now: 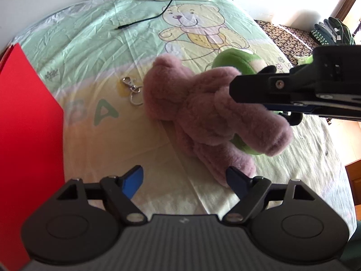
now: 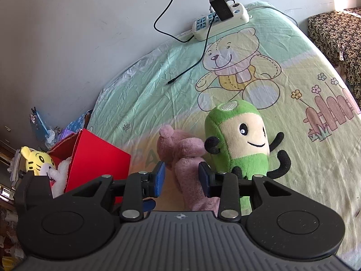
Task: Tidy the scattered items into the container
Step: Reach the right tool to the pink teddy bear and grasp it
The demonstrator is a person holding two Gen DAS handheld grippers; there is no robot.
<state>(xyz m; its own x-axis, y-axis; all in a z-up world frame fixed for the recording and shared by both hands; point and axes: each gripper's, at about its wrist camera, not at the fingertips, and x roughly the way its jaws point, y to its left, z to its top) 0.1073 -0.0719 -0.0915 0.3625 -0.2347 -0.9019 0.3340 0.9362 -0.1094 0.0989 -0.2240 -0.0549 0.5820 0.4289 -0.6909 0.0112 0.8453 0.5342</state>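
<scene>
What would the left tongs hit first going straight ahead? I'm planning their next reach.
Probably the pink plush bear: it lies just ahead of the open left tongs, toward their right finger, though depth is unclear.

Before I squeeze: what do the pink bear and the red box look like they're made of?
Pink plush bear: soft, fuzzy pile fabric, probably stuffed; its surface looks fluffy and matte. Red box: looks like cardboard with a smooth matte red face; the torn rim shows a corrugated brown edge.
</scene>
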